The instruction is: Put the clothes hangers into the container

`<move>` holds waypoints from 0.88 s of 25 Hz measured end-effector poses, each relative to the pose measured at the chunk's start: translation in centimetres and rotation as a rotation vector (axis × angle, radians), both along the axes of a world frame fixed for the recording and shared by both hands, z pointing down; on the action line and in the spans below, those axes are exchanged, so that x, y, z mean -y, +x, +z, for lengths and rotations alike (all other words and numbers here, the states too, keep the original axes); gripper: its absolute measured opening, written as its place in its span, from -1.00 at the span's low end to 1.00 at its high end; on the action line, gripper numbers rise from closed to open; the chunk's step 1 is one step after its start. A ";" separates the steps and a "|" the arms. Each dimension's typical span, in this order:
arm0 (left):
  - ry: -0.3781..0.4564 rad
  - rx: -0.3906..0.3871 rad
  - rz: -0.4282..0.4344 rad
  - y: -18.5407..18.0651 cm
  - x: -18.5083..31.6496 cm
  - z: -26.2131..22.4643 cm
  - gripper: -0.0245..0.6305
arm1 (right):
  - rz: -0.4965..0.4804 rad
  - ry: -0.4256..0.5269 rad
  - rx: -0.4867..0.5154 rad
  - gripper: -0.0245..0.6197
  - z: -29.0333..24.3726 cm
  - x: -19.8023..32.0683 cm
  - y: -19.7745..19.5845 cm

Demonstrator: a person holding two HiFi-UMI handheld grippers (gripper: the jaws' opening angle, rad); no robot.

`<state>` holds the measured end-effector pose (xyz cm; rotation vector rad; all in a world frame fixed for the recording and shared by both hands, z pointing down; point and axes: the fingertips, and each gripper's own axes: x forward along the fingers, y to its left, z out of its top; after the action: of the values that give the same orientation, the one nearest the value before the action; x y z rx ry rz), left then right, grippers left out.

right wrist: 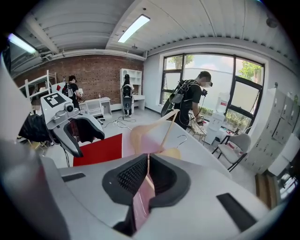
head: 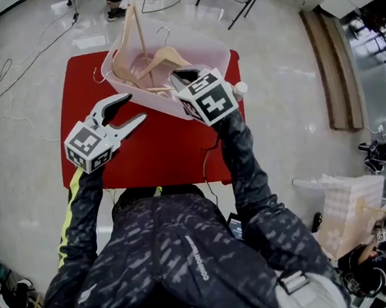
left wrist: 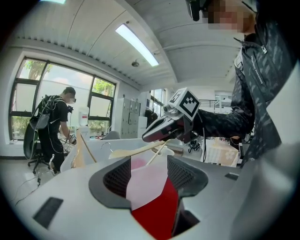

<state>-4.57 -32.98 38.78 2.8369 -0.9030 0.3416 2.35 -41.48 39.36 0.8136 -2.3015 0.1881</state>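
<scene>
A translucent container (head: 202, 44) stands at the far side of the red table (head: 157, 147). Several wooden hangers lie in it: one with a wire hook (head: 160, 59) and one leaning upright (head: 130, 39). My right gripper (head: 178, 77) is over the container's near rim, its jaws shut, the tips right above a hanger (left wrist: 136, 151). In the right gripper view (right wrist: 148, 173) the pads meet, with only a thin wood-coloured slit between them. Whether they touch the hanger I cannot tell. My left gripper (head: 135, 107) hovers open and empty over the table, left of the container (left wrist: 117, 145).
A small white bottle (head: 239, 90) stands beside the container's right end. Cables (head: 3, 89) run across the floor at the left. A pale crate (head: 353, 207) sits on the floor at the right. A person (left wrist: 56, 126) stands near the windows beyond the table.
</scene>
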 end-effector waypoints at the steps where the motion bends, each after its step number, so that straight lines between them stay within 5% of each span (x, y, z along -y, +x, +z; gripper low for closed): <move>1: -0.004 -0.002 0.004 0.4 -0.4 -0.1 -0.20 | -0.007 -0.004 0.000 -0.85 0.1 -0.6 0.1; 8: -0.003 -0.004 0.017 1.6 -2.7 -1.0 -0.76 | -0.031 -0.002 0.037 -0.86 -0.3 -2.9 0.3; 22: -0.040 -0.036 0.025 3.1 -5.6 -1.4 -0.89 | -0.024 -0.015 0.077 -0.87 0.4 -8.2 0.9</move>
<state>-1.45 -27.43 37.36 2.8107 -0.8454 0.3072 3.20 -33.33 39.79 0.7830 -2.3778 0.2291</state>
